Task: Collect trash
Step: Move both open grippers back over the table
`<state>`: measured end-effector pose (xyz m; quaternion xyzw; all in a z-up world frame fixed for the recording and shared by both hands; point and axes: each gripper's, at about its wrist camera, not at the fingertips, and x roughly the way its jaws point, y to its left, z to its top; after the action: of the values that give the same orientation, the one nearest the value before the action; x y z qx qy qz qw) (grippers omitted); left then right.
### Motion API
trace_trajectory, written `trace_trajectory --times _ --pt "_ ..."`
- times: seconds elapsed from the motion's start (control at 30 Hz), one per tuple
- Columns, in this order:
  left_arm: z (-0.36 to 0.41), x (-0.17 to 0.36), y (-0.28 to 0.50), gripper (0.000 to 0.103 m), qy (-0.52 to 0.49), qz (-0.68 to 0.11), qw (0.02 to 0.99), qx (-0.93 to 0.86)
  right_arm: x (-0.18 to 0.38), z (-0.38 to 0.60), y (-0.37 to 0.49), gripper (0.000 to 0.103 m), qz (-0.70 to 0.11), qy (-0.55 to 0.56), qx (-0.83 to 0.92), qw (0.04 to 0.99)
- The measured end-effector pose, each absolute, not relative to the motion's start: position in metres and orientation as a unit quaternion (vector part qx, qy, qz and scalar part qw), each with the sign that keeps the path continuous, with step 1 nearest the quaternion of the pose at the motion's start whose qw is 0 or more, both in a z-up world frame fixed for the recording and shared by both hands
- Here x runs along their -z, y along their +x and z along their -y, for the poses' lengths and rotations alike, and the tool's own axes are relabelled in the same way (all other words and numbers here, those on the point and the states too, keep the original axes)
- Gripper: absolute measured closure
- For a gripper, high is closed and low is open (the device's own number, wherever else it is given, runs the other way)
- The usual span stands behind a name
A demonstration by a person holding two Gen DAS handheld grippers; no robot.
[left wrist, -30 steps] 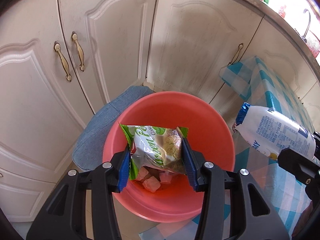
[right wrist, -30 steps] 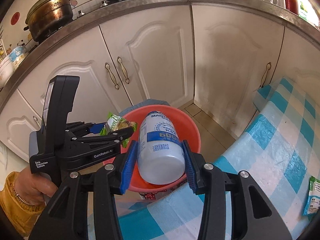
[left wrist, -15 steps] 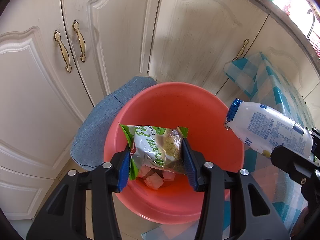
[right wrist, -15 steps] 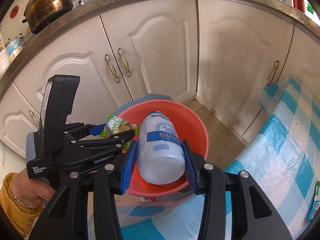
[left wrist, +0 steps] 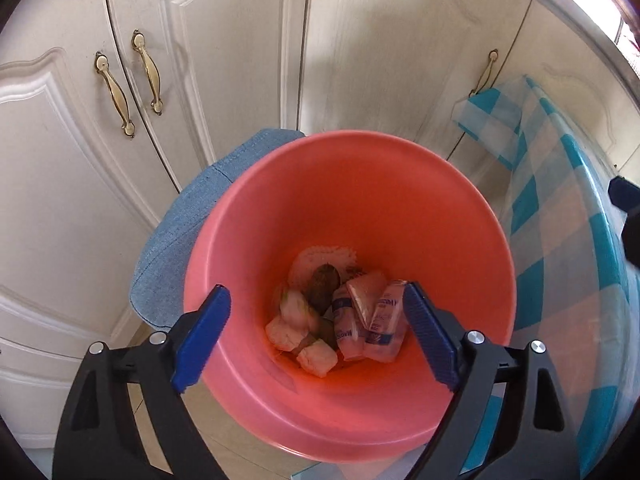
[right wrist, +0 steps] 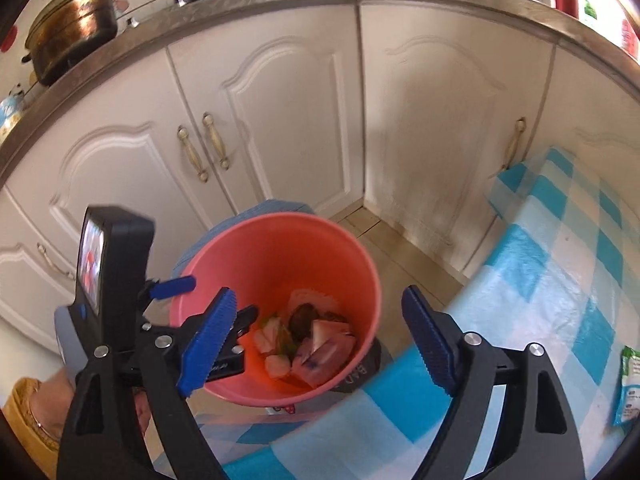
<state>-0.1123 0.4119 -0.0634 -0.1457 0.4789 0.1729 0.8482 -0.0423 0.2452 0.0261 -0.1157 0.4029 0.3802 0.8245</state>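
A salmon-pink trash bucket [left wrist: 400,184] stands on the floor by the white cabinets; it also shows in the right wrist view [right wrist: 256,248]. Several pieces of trash [left wrist: 340,320] lie at its bottom: wrappers, white lumps and a blurred green packet [left wrist: 294,306]; they also show in the right wrist view [right wrist: 308,340]. My left gripper [left wrist: 316,340] is open and empty above the bucket's near rim. My right gripper [right wrist: 318,342] is open and empty above the bucket, beside the left gripper [right wrist: 212,320].
A blue-and-white checked tablecloth [right wrist: 560,280] covers the table right of the bucket, with a green-white packet [right wrist: 632,384] near its right edge. A blue cloth-covered seat [left wrist: 188,220] sits behind the bucket. White cabinet doors [left wrist: 240,60] stand behind. A pot [right wrist: 72,28] rests on the counter.
Both grippers have opened. The green snack packet and the white bottle have left the jaws; the packet now lies blurred inside the bucket. The bottle is not clearly seen.
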Motion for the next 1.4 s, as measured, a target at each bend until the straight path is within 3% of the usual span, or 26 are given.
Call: trace_trajectory --times 0.63,1.4 --pt "-0.411 0.025 -0.12 0.012 -0.175 -0.437 0.864 -0.181 -0.036 -0.175 -0.027 0.013 -0.418 -0.031 -0.337 0.843" --pt "-0.314 -0.029 -0.096 0.012 -0.096 -0.414 0.894 -0.138 -0.037 -0.069 -0.041 0.01 -0.387 0.056 -0.304 0.869"
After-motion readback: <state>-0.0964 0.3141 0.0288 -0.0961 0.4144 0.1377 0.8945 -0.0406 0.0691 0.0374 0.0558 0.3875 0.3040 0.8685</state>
